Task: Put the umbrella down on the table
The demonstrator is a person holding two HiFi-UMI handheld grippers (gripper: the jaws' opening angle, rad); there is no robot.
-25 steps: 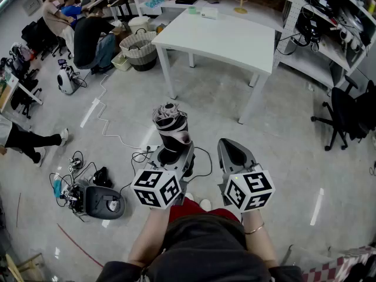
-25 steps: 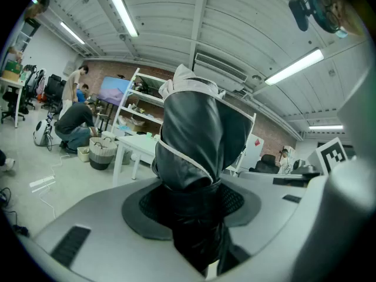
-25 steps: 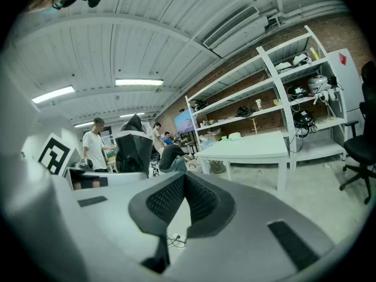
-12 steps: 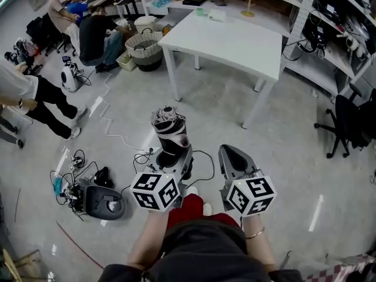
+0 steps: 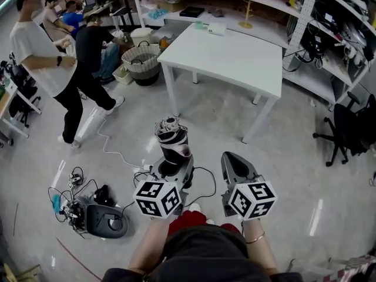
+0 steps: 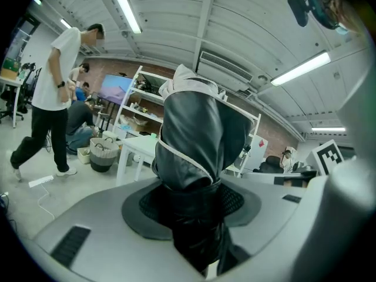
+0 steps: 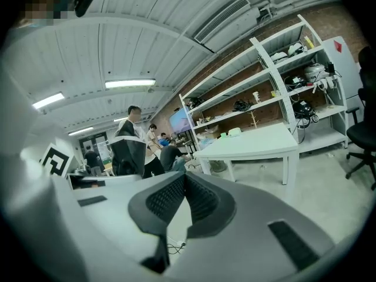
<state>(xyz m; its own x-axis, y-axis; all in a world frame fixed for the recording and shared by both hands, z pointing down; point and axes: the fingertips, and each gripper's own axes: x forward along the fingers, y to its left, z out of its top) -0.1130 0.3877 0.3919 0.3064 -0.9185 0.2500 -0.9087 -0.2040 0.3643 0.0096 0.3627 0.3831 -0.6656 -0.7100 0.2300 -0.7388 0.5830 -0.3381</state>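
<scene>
Table [image 5: 235, 57] nearer; person [image 5: 44, 57] walked in left.

The folded black-and-grey umbrella [image 5: 171, 138], clamped in the left gripper [image 5: 171, 164], points forward, well apart from the white table [image 5: 235, 54].

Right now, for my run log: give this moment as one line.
left tool: shut on umbrella | right tool: shut, empty | umbrella: folded | table: ahead, umbrella not yet down

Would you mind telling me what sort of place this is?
Probably a lab or workshop: open shelves stacked with gear, a bare white table, and cables tangled on the concrete floor.
</scene>
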